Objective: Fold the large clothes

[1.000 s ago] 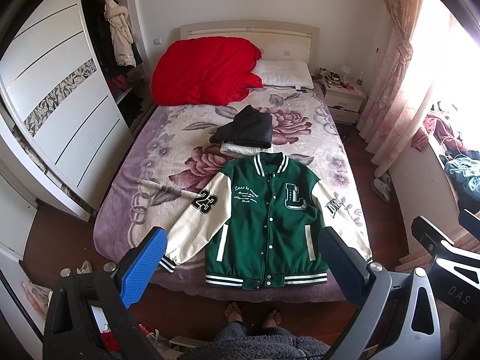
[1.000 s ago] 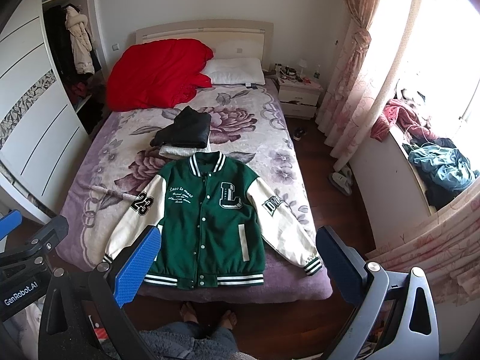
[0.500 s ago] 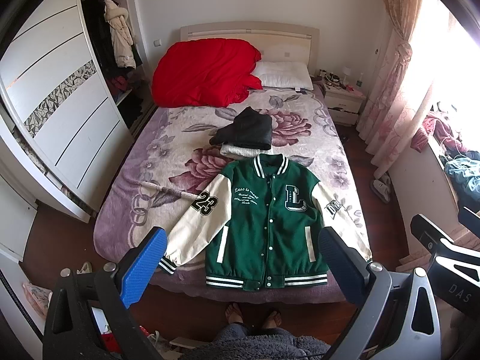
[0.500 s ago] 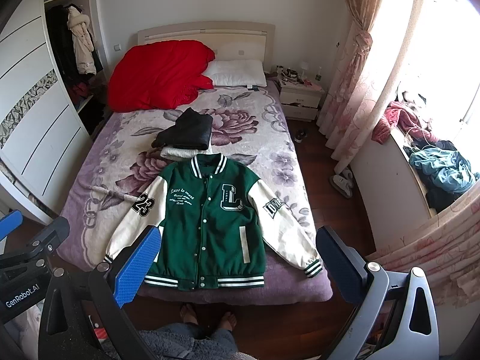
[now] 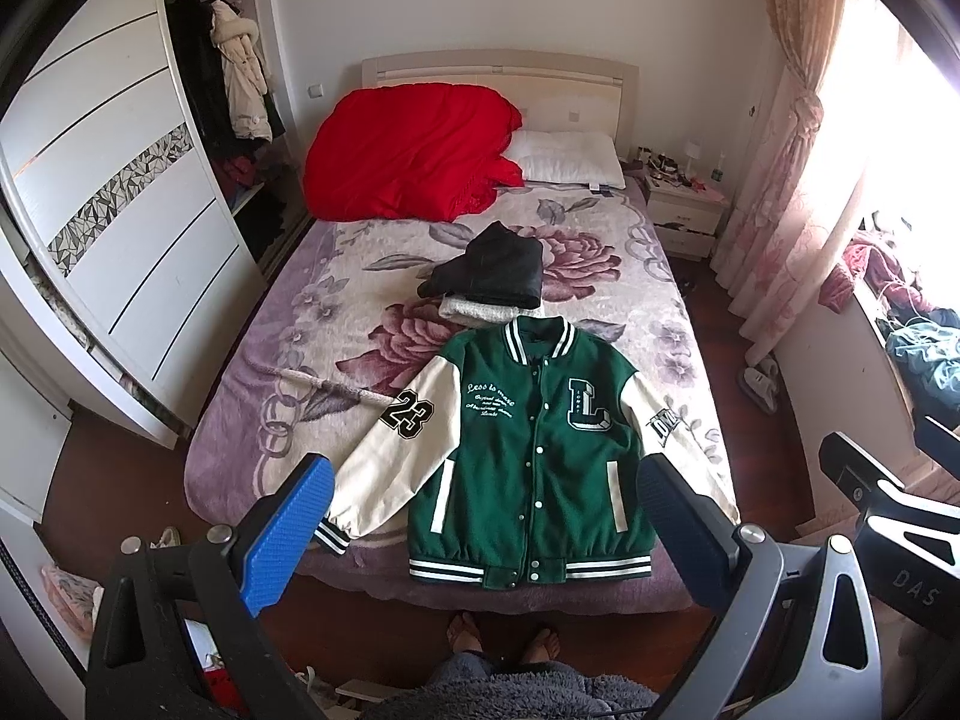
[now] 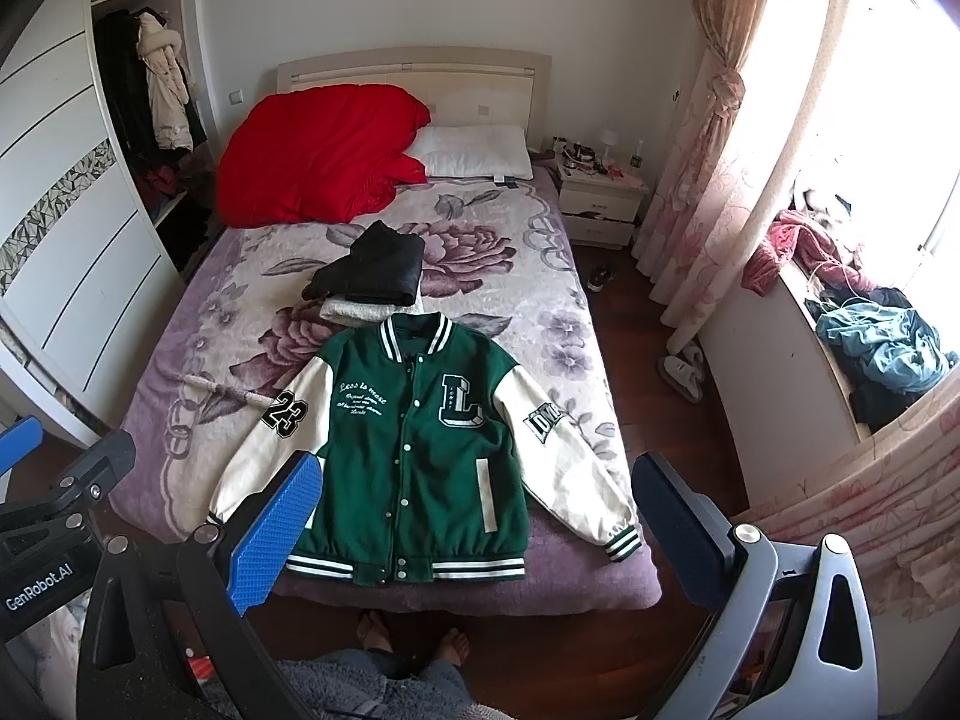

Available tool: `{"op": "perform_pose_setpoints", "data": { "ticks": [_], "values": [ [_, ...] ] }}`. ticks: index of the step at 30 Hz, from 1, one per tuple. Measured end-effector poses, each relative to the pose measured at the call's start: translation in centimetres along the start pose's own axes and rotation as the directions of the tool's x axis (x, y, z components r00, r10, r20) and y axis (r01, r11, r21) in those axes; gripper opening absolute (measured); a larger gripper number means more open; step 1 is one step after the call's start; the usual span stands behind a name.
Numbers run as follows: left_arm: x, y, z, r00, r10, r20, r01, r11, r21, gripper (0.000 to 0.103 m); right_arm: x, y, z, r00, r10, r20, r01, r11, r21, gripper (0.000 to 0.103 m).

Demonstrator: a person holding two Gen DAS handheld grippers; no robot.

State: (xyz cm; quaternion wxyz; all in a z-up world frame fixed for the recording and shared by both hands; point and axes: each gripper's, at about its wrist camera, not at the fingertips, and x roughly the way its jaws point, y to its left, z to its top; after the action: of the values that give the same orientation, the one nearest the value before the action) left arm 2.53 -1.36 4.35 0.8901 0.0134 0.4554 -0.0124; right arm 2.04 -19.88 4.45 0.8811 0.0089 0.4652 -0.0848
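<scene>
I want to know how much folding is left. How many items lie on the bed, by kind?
Unfolded jackets: 1, green jacket
Folded clothes: 2, black garment on a white garment
Bedding: 2, red quilt and pillow
Sticks: 1, stick
Total: 6

A green varsity jacket (image 5: pixel 531 456) (image 6: pixel 414 450) with cream sleeves lies flat and face up, snapped shut, at the foot end of the bed (image 5: pixel 336 324) (image 6: pixel 516 300). Its striped collar points toward the headboard, its striped hem toward the foot edge. Both sleeves spread outward and down. A white "L" marks the chest, "23" one sleeve.
</scene>
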Motion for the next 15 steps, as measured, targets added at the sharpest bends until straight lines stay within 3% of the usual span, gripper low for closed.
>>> {"op": "perform_pose_setpoints", "data": {
  "ticks": [15],
  "values": [
    [0.4, 0.3, -0.31, 1.0, -0.007, 0.007, 0.007, 1.0, -0.005, 0.103, -0.15, 0.24, 0.3, 1.0, -0.001, 0.003, 0.001, 1.0, -0.001, 0.103]
  ]
}}
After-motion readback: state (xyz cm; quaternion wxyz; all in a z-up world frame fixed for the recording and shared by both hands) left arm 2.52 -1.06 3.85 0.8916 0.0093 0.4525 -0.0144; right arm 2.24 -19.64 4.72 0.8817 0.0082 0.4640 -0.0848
